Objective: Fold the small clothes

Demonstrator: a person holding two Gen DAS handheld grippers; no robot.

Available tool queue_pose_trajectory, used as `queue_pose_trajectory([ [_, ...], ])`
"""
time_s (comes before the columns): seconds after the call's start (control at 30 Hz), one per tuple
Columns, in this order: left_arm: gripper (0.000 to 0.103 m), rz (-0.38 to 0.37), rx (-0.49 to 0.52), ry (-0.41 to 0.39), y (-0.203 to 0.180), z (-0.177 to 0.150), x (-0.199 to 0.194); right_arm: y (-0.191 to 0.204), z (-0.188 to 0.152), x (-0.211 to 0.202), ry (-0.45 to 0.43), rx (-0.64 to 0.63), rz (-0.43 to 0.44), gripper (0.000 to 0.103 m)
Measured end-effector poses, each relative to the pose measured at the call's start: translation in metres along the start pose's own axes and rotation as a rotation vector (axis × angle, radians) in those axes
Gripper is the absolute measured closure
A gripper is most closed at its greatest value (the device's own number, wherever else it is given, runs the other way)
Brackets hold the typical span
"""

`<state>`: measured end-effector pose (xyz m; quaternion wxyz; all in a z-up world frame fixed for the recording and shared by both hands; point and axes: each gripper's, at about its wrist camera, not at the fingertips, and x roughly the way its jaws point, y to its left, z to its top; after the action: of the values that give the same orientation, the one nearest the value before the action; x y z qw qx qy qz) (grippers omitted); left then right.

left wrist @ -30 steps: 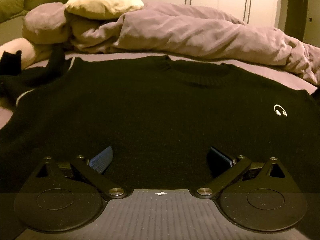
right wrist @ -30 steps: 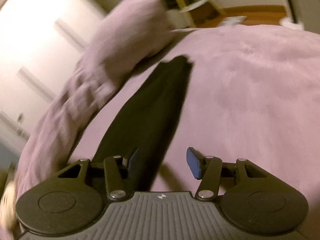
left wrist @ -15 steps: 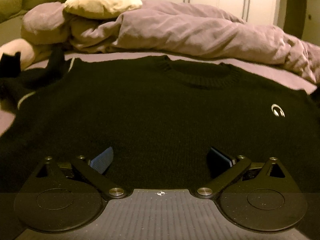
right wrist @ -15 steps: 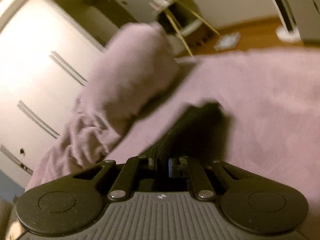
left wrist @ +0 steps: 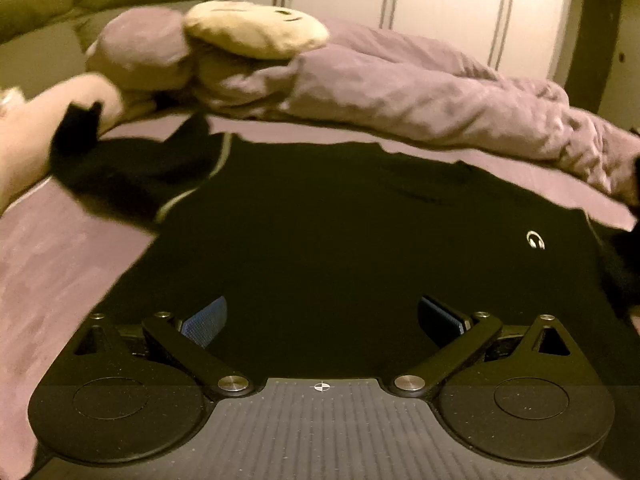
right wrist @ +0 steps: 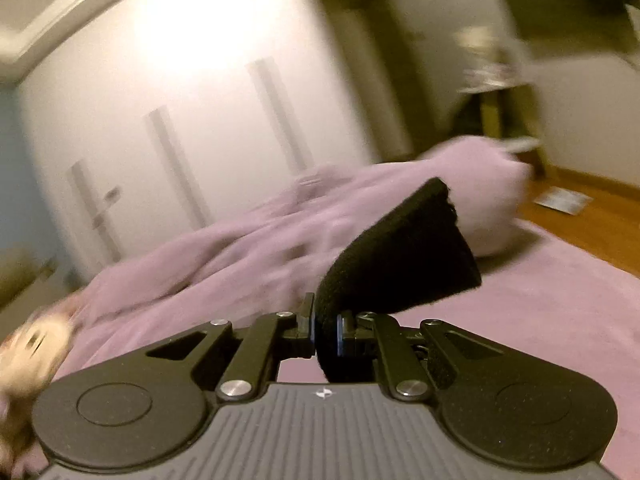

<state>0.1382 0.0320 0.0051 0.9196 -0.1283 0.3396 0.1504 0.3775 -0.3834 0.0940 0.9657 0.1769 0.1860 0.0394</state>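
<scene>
Flat on the mauve bed sheet (left wrist: 60, 248) lies a black knitted sweater (left wrist: 340, 248), chest up; a small white headphone emblem (left wrist: 535, 239) sits on the chest at the picture's right; a pale stripe edges the seam where the far-left sleeve (left wrist: 132, 172) trails off toward a pale pink plush (left wrist: 48, 120). Its long axis runs from the hem, nearest the left claw (left wrist: 322, 322), away to the round neckline by the crumpled mauve duvet (left wrist: 400, 92), on which a cream cushion (left wrist: 256, 30) rests. Left claw hovers over the hem with jaws spread wide, nothing between them; blue pads (left wrist: 206, 322) clear of the knit. Right claw (right wrist: 325, 332) is pinched tight on the black sleeve's cuff end (right wrist: 400, 256), which stands up and fans out above the sheet toward the white wardrobe doors (right wrist: 192, 112). Against a second ago: the right jaws stood apart over the sleeve lying flat, then closed on it and carried it up off the bed; the left view has shifted so more bare sheet shows at left.
</scene>
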Motion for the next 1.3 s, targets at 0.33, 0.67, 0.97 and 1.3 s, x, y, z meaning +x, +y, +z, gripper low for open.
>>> queue_pose_trajectory([
  [0.33, 0.0, 0.05, -0.098, 0.031, 0.082, -0.006, -0.016, 0.214, -0.173, 0.044, 0.279, -0.251, 0.239, 0.094],
  [0.67, 0.0, -0.005, -0.063, 0.033, 0.087, 0.011, 0.008, 0.155, -0.216, -0.01, 0.371, 0.015, 0.343, 0.056],
  [0.97, 0.0, -0.185, -0.129, 0.132, 0.031, 0.049, 0.093, -0.008, -0.191, -0.037, 0.302, 0.335, 0.096, 0.055],
  [1.3, 0.0, -0.245, -0.313, 0.208, 0.014, 0.059, 0.158, -0.048, -0.214, 0.007, 0.327, 0.518, 0.143, 0.079],
])
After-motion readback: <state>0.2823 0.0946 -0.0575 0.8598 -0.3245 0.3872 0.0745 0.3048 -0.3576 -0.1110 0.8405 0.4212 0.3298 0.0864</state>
